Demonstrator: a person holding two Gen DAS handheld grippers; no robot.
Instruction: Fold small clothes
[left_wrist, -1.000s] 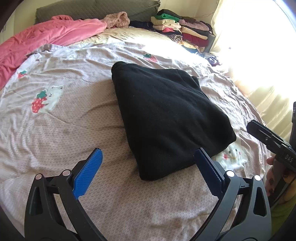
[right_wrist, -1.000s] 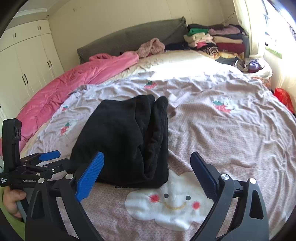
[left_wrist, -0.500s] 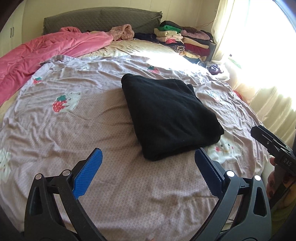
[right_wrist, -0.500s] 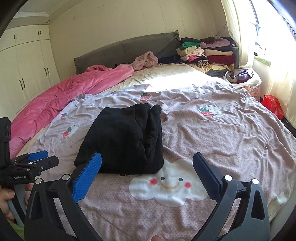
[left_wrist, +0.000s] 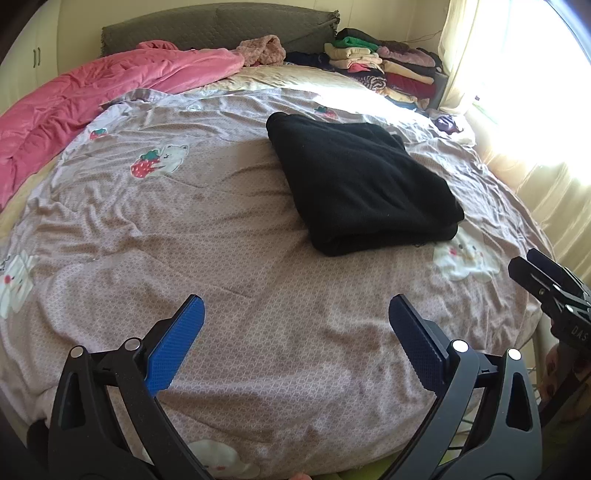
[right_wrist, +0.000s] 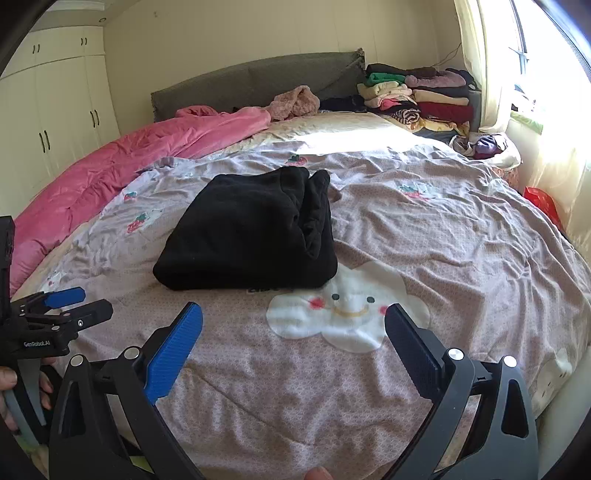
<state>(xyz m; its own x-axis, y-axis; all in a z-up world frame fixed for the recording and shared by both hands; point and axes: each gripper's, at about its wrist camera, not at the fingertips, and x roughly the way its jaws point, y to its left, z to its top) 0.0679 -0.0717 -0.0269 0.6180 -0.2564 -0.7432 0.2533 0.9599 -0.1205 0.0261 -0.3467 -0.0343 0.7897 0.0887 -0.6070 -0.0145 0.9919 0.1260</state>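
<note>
Left wrist view: my left claw (left_wrist: 295, 332) hangs wide over the bedspread (left_wrist: 229, 236), blue pads well apart and nothing between them. The folded black garment (left_wrist: 362, 184) lies at about 1 o'clock from the claw, well clear of the fingertips, flat on the spread. Its near corner touches a white cloud patch (left_wrist: 467, 258) at 2 o'clock. At 3 o'clock my right claw (left_wrist: 532, 269) pokes in from the edge. A strawberry-bear print (left_wrist: 159, 162) sits at 11 o'clock, a pink quilt (left_wrist: 92, 99) is bunched along the far left, and a stack of folded clothes (left_wrist: 384, 70) stands at 12 to 1 o'clock against the grey headboard (left_wrist: 221, 26).

From the right wrist, my right claw (right_wrist: 293, 332) is also spread wide and holds nothing. The garment (right_wrist: 251, 232) is at 12 o'clock, slightly left, apart from the pads, its layered edges facing right. The cloud patch (right_wrist: 351, 314) with its smiling face lies just ahead between the fingers, its top edge tucked under the garment's near edge. My left claw (right_wrist: 77, 306) shows at 9 o'clock, seen side-on, with my hand (right_wrist: 14, 387) on its handle. White wardrobes (right_wrist: 48, 103) fill the left wall.
</note>
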